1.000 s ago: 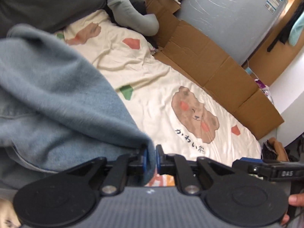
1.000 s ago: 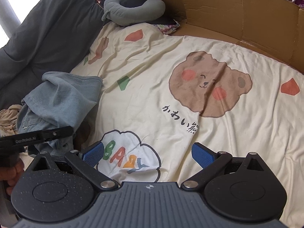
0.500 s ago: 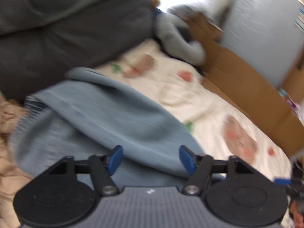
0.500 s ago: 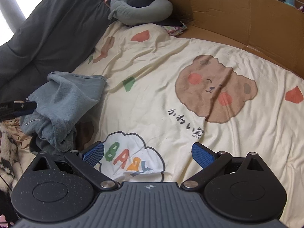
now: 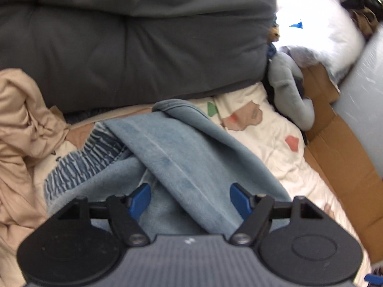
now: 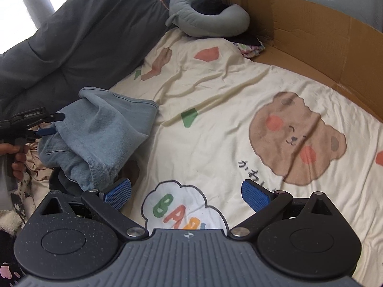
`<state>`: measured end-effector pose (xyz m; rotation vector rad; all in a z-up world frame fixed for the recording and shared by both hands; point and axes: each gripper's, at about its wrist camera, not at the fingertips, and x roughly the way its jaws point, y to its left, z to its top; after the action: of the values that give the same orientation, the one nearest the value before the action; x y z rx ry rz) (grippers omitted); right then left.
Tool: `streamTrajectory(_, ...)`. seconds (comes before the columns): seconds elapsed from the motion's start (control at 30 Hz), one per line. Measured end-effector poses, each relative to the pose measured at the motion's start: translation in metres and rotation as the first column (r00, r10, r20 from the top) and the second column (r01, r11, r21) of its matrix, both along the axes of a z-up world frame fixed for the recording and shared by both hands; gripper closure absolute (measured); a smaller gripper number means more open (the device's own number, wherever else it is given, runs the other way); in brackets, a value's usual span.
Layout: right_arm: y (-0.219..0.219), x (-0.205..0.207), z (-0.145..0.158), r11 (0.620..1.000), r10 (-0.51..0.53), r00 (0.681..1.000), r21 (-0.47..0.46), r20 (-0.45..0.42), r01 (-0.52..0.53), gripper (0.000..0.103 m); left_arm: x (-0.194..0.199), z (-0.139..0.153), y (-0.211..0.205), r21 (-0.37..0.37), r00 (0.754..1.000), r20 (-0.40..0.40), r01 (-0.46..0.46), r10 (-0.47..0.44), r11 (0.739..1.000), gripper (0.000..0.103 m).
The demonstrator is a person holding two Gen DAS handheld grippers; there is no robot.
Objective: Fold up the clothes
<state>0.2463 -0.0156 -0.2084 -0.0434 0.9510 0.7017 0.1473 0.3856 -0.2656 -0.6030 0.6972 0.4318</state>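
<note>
A bed fills both views, spread with a cream sheet point(image 6: 215, 100) printed with a brown bear face point(image 6: 296, 138), coloured patches and a cloud that reads "BABY" point(image 6: 184, 205). A dark grey duvet point(image 5: 134, 38) is heaped along one side of the bed, a grey-green U-shaped pillow point(image 6: 205, 19) lies at its far end, and flattened cardboard point(image 6: 323, 45) lines the other side.

The light blue jeans point(image 6: 103, 131) sit in a loose heap on the sheet close to the duvet, with the gathered elastic waistband point(image 5: 83, 162) showing toward a crumpled beige garment point(image 5: 21, 138) beside them.

The left claw point(image 5: 190, 197) hangs directly over the jeans with its blue pads point(image 5: 141, 198) well apart; a fold of denim runs between them, but neither pad presses on it (the left view is rather blurred, yet the gaps on both sides are clear). In the right wrist view this claw appears at the left edge, side-on, just at the heap, with a hand point(image 6: 14, 157) gripping its handle.

The right claw point(image 6: 188, 195) is spread wide over bare sheet above the "BABY" cloud, holding nothing; its left pad point(image 6: 118, 193) sits just beside the lower edge of the jeans.
</note>
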Motion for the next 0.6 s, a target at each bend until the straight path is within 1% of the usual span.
streamTrajectory(0.03,0.005,0.001,0.002,1.0,0.011,1.0,0.0,0.004,-0.011,0.002,0.0,-0.002,0.003,-0.01,1.0,0.009,-0.018,0.018,1.0,0.03)
streamTrajectory(0.1,0.014,0.002,0.007,0.999,0.037,0.999,0.002,0.015,-0.037,0.002,0.001,-0.007,0.014,-0.054,0.998,0.04,-0.054,0.057,0.997,0.034)
streamTrajectory(0.13,0.019,0.002,0.009,0.999,0.053,0.998,0.003,0.021,-0.053,0.002,0.001,-0.009,0.019,-0.077,0.996,0.056,-0.068,0.072,0.995,0.043)
streamTrajectory(0.17,0.025,0.002,0.011,0.998,0.068,0.997,0.003,0.027,-0.068,0.002,0.0,-0.01,0.023,-0.091,0.994,0.057,-0.087,0.093,0.992,0.055)
streamTrajectory(0.2,0.03,0.001,0.013,0.997,0.083,0.996,0.004,0.033,-0.083,0.002,0.0,-0.011,0.028,-0.105,0.992,0.059,-0.107,0.113,0.989,0.062)
streamTrajectory(0.27,0.039,0.0,0.016,0.994,0.107,0.993,0.007,0.042,-0.107,0.002,-0.003,-0.012,0.035,-0.131,0.987,0.066,-0.14,0.149,0.982,0.093)
streamTrajectory(0.33,0.047,0.0,0.017,0.993,0.121,0.992,0.013,0.048,-0.121,0.002,-0.006,-0.013,0.04,-0.157,0.982,0.088,-0.15,0.165,0.976,0.099)
streamTrajectory(0.5,0.057,-0.004,0.019,0.992,0.115,0.992,0.043,0.045,-0.117,0.002,-0.009,0.006,0.03,-0.123,0.985,0.14,-0.087,0.104,0.989,0.1)
streamTrajectory(0.6,0.062,-0.006,0.018,0.992,0.106,0.993,0.06,0.045,-0.109,0.002,-0.009,0.02,0.022,-0.127,0.982,0.168,-0.061,0.082,0.99,0.101)
